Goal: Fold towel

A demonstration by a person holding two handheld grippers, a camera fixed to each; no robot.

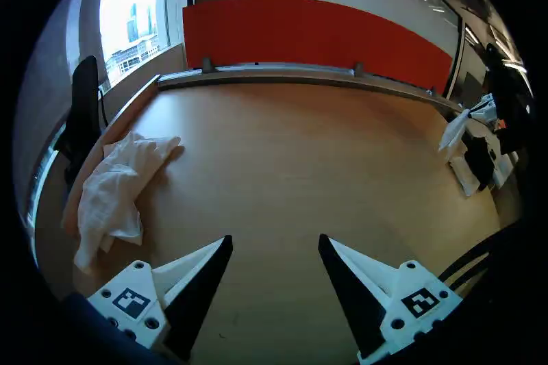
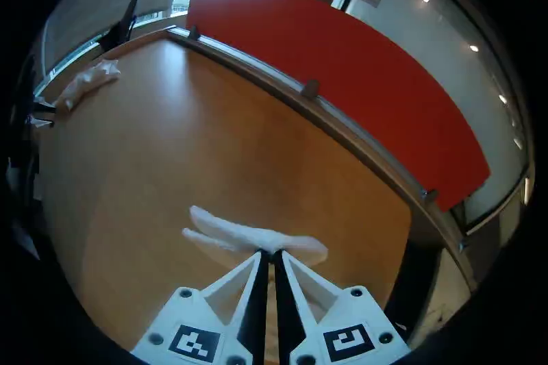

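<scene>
One wood-grain desk, smooth, light brown, with a curved front edge. One flat matte red divider panel stands along the back of it on a grey metal rail with small brackets. One black chair sits past the desk's left edge by the window. Two white towels, both thin soft cloth. The crumpled towel lies in a long wrinkled heap at the desk's left edge, one end drooping over the side. The held towel lies near the desk's right end, bunched into a narrow strip with two pointed ends sticking out left. Two grippers, white plastic bodies with black wedge fingers and square markers. The left gripper is spread wide over bare wood with nothing between its fingers, well apart from the crumpled towel. The right gripper has its fingers pressed nearly together, pinching the held towel's near edge.
</scene>
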